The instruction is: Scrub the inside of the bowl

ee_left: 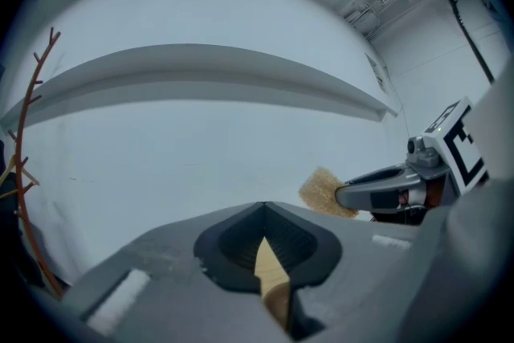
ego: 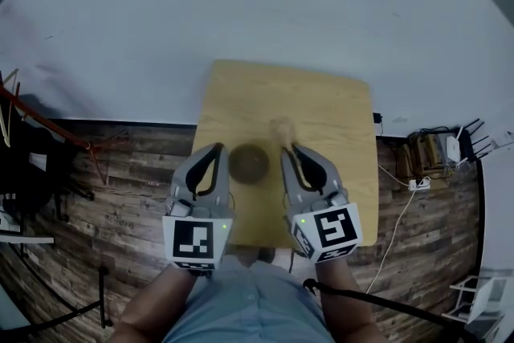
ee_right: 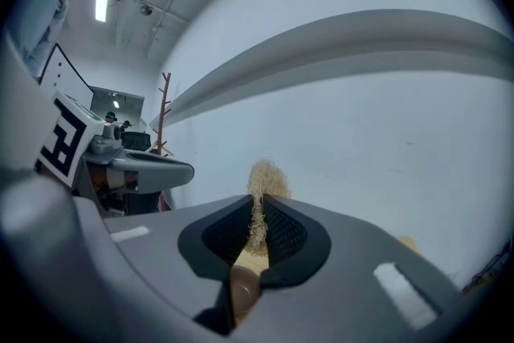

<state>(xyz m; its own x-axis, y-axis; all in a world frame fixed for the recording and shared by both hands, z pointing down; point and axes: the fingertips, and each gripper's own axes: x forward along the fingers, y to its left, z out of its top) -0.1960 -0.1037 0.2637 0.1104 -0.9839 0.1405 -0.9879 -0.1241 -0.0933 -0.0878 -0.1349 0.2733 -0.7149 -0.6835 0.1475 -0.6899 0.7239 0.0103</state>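
Scrubber pinched in my right jaws, bowl waiting between the two grippers.

From the head view, the bowl (ego: 249, 162) sits on the table (ego: 337, 116) between both grippers. The scrubber (ego: 281, 127) pokes out past the bowl's far right rim, so I reckon the right gripper (ego: 291, 150) must come left and down. The right gripper view shows what the head view blurs: jaws clamped on the fibre tuft. The left gripper (ee_left: 263, 206) has its jaws pressed together on nothing; its view catches the scrubber side-on, but no bowl.

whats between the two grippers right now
The dark bowl sits on the table between the left gripper and right gripper, seen in the head view.
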